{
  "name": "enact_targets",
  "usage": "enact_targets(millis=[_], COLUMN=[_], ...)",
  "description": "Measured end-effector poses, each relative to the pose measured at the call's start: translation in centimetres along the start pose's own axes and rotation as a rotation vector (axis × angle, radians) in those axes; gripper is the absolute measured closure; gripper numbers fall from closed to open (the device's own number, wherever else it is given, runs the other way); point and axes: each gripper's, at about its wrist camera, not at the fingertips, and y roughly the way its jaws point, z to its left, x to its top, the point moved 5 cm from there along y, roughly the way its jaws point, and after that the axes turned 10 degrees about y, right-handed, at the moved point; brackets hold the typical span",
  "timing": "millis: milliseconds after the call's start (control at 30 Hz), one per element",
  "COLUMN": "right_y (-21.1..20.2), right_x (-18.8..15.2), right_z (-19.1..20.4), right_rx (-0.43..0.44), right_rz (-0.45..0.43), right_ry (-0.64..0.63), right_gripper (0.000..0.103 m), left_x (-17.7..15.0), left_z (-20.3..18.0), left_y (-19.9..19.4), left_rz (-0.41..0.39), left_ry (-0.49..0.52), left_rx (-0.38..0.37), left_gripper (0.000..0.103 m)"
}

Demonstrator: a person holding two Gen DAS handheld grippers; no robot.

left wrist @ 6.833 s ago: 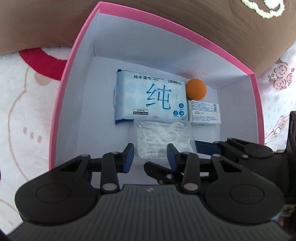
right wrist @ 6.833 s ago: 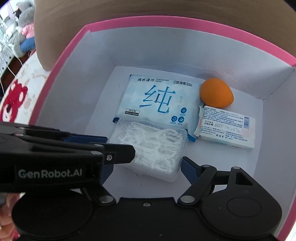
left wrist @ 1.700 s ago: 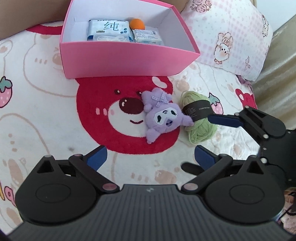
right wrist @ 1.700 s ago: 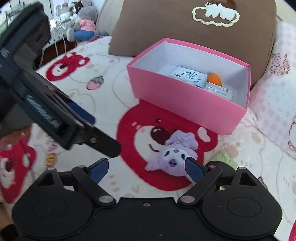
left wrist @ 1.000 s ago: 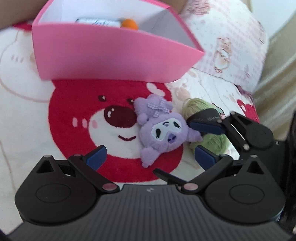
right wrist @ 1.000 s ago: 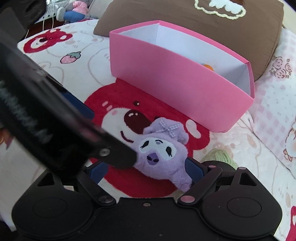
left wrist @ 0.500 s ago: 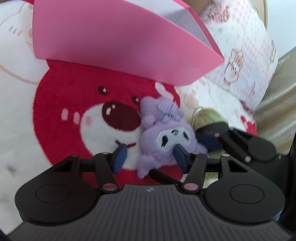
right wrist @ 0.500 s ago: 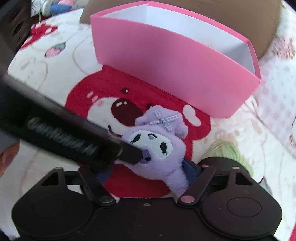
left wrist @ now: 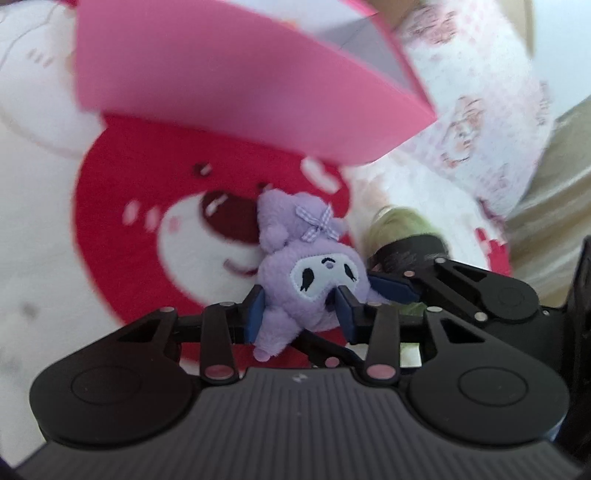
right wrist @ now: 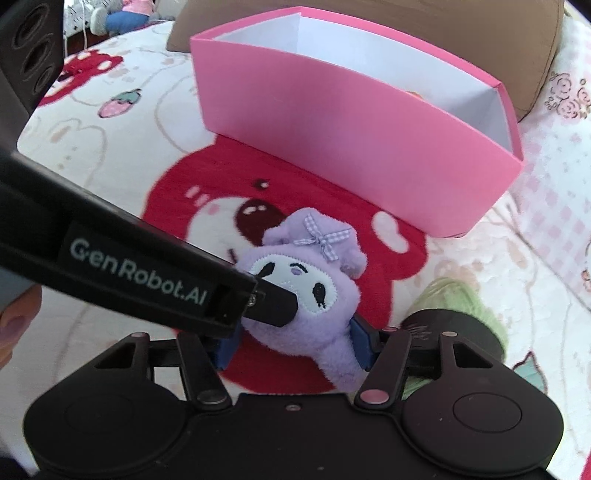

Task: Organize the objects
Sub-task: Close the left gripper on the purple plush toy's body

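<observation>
Left wrist view: the left gripper [left wrist: 301, 308] has its blue pads on either side of the purple plush [left wrist: 308, 273], low on its face and body. The jaws are closing and both pads already press into the fur — the plush is pinched between them. The plush lies on the red bear print of the blanket [left wrist: 122, 206], its checked bow pointing up toward the pink box [left wrist: 229, 88]. The box stands just behind the bear print, its near wall filling the top of the frame; this part is blurred. To the right of the plush the right gripper [left wrist: 391, 290] comes in from the side, one blue fingertip touching the plush's cheek. Behind it sits the green yarn [left wrist: 397, 225] with a dark band round it. A pink-checked pillow [left wrist: 480, 122] lies at the far right.

Right wrist view: the right gripper [right wrist: 295, 345] straddles the lower body of the plush [right wrist: 314, 295], a pad on each flank. Its jaws are closing, and the pads touch the fur on both sides. The left gripper [right wrist: 273, 302] slants in from the left, its black finger laid across the plush's face. The box [right wrist: 332, 125] stands beyond — open, white inside. The yarn [right wrist: 458, 299] lies right of the plush, partly behind the gripper's linkage. A brown cushion [right wrist: 461, 29] is behind the box.
</observation>
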Motion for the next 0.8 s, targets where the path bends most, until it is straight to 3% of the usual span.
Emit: enact_targets(millis=[133,267,400,500,633,800], right_y=[0.3,-0.1,-0.2,-0.1,1.2,0.9], right_x=[-0.6,-0.4,-1.0,-1.8,-2.3,-2.5], right_z=[1.4,1.1,1.6,2.2,1.6,1.0], right_rx=[-0.034,0.05,0.125,0.143,0.156,0.163], right_rz=[-0.015,-0.001,0.044,0.065,0.11,0.076], right_ry=[-0.084,0.008,0.048,0.082,0.133,0.179], right_gripper=[0.038,0.038,0.036,0.034,0.032,0.036], left_x=[-0.2,-0.5,-1.1,-1.6,-2.1,-2.3], left_z=[0.0,0.2,-0.1,0.1,0.7,0.6], left_y=[-0.4,-1.6,-2.5,-2.3,-2.1,-2.4], left_rz=[0.028,0.033,0.094,0.101,0.106,0.071], left_ry=[-0.015,-0.021,0.0,-0.007,-0.108,-0.106], left_rx=[0.031,0.041,0.064,0.068,0.022,0.042], left_gripper=[0.064,0.065,0.065,0.065,0.066,0.068])
